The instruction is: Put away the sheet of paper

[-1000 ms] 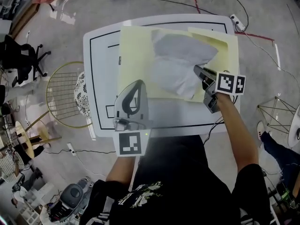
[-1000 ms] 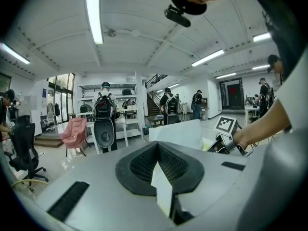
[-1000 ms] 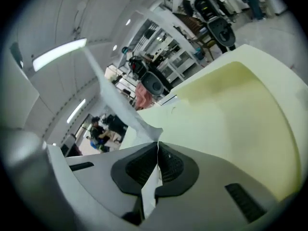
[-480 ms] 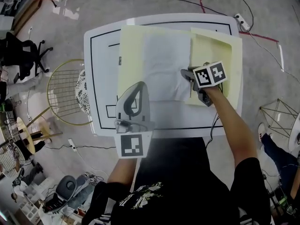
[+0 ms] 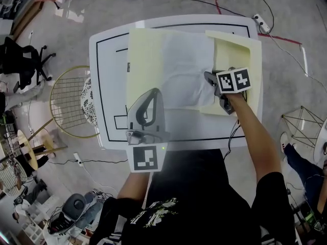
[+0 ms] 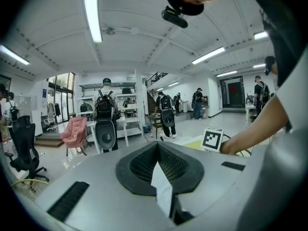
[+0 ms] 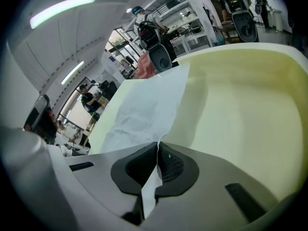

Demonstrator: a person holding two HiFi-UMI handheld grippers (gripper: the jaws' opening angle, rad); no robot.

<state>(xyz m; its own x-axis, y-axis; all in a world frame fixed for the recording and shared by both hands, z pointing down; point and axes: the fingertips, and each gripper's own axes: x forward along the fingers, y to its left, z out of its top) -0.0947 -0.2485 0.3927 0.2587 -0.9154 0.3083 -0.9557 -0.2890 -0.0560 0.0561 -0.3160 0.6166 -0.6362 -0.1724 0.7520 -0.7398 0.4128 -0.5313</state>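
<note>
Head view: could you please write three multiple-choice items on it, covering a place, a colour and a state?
1. The sheet of paper lies on: A the floor; B the open folder; C the wire chair.
2. The folder is: A pale yellow; B red; C blue.
3. The right gripper has its jaws: A wide apart; B shut on the sheet; C shut on a cable.
Answers: 1 B, it rests on the spread folder; 2 A, its surface is pale yellow; 3 B, the right gripper view shows paper pinched between them.
</note>
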